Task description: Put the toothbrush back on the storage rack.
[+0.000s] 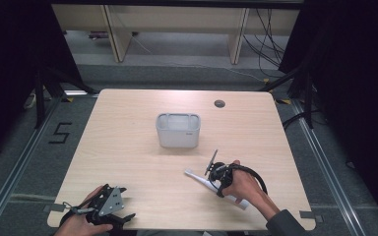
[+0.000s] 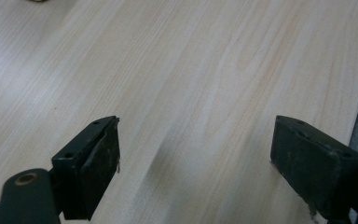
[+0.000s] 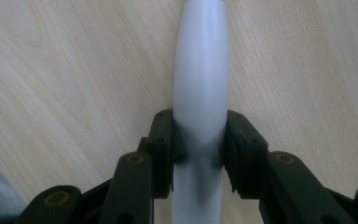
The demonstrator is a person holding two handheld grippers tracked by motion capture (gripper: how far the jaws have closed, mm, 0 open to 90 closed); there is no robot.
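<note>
high view: the right gripper (image 1: 215,173) sits low over the near right part of the surface (image 1: 128,147), its jaws clenched on a white electric toothbrush (image 1: 197,177) that lies flat, head pointing left, thicker handle end (image 1: 238,201) running back under the person's right hand (image 1: 241,186). a grey caddy (image 1: 178,130) stands near the middle of the surface, farther off than the toothbrush and apart from it. the step in hand looks like lifting the brush, likely toward that caddy. to do it well, the hold should stay firm on the handle and the lift should go straight up before any swing, so the long head end does not drag on the wood. the left gripper (image 1: 115,209) rests at the near left edge, well apart.

left gripper view: its jaws stand released and wide, with bare pale wood between them and nothing held. it is best kept parked there, out of the other hand's path.

right gripper view: the two black jaws press on either side of the toothbrush (image 3: 200,93), which runs up the middle of the frame. the body is smooth, glossy white and rounded, swelling ahead of the grip and narrowing toward the top. a slick, curved shell like this may slip or roll, so squeezing squarely across its widest part seems wise.
</note>
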